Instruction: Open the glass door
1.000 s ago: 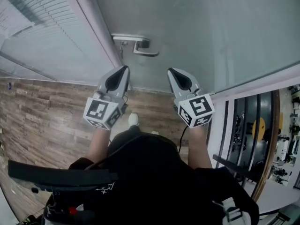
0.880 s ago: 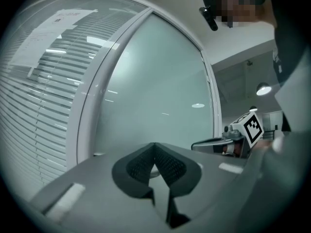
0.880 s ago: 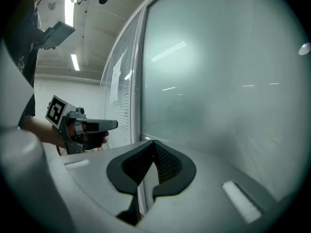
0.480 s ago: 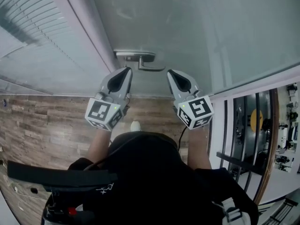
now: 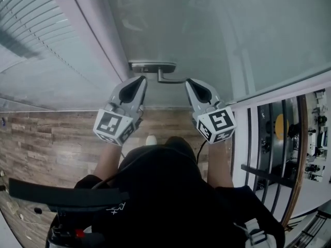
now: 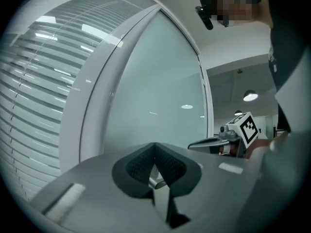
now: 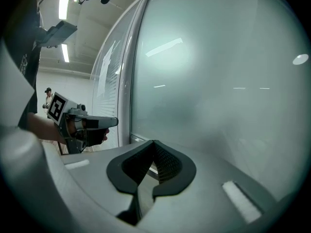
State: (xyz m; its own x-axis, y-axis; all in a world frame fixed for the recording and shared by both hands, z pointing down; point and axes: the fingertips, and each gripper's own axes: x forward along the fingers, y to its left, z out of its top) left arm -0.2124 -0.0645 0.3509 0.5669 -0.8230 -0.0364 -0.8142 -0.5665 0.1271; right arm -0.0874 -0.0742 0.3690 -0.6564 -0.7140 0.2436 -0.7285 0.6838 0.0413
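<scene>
Head view, left hand-held gripper (image 5: 139, 79) closed, right hand-held gripper (image 5: 190, 82) closed, door handle (image 5: 153, 66) near

A wood-plank floor (image 5: 46, 138) in brown and grey fills the lower left of the head view. Pale slatted blinds (image 5: 31, 40) cover the upper left. Black upright bars (image 5: 266, 143) stand at the right edge, with a yellow round shape (image 5: 282, 125) behind them. A round ceiling lamp (image 6: 250, 95) glows at the right of the left gripper view. In the right gripper view, strip lights (image 7: 63, 8) shine at the upper left and a distant person (image 7: 47, 97) stands at the left edge.

An office — frosted glass door (image 5: 217, 35), slatted blinds (image 5: 31, 30), strip ceiling lights (image 7: 63, 8).
</scene>
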